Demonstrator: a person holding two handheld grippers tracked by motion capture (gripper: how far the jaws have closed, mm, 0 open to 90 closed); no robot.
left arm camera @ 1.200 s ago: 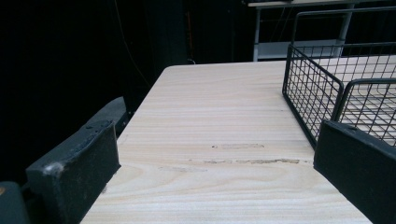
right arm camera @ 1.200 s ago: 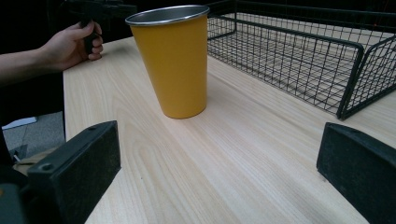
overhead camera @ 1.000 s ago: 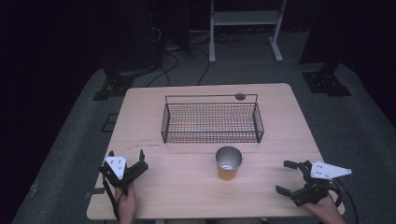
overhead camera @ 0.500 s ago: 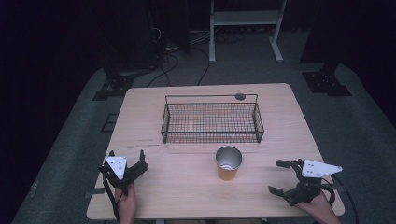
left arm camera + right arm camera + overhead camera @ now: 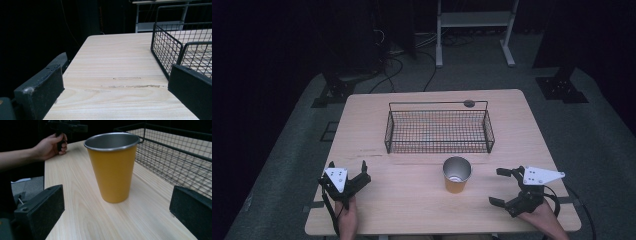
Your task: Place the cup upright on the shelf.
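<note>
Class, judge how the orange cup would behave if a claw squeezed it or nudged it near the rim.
The cup looks like metal with a steel rim, so probably stiff under a squeeze. It looks empty, so likely light. It is tall and narrower at the base, and its smooth tapered wall may slip; a nudge near the rim could tip it.

Light falls from above onto the pale wooden bench (image 5: 412, 210), which is evenly lit while the room around it sinks into near black. The high view is soft and slightly grainy, with weak shadows under the black wire basket (image 5: 438, 131). In the right gripper view the orange metal cup with a steel rim (image 5: 113, 167) is sharp and shows a mild sheen on its rim, while the black fingers (image 5: 42, 210) close to the lens are blurred. The left gripper view is crisp on the wood grain, dark at its left.
</note>
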